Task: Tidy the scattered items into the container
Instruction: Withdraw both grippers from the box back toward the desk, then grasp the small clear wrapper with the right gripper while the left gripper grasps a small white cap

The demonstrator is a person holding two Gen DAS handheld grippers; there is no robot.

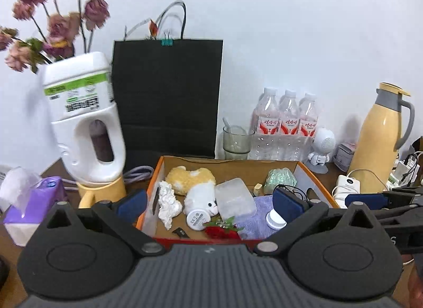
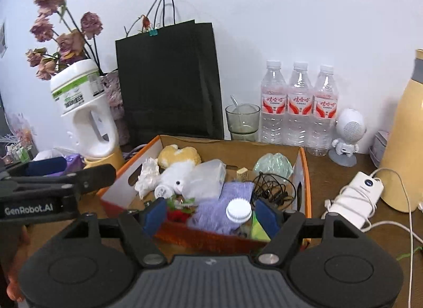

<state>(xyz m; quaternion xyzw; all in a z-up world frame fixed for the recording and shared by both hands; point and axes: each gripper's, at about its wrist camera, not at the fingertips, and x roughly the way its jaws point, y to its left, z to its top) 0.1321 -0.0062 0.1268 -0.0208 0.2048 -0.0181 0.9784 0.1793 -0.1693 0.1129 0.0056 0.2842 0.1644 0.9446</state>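
White wall behind, tabletop [image 2: 330, 175] cluttered; box [image 2: 304, 173] looks full. Both hand-held grippers, left [image 1: 208, 202] and right [image 2: 211, 215], gape empty. Soft plush [image 2: 177, 173]: pinch mid-body.

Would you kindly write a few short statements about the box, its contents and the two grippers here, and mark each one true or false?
1. The cardboard box already holds a plush toy and a purple cloth. True.
2. The left gripper is shut on the crumpled tissue. False: its jaws are wide open and empty.
3. Three water bottles stand against the wall behind the box. True.
4. The black paper bag lies flat inside the box. False: it stands upright behind the box.
5. The right gripper holds nothing. True.
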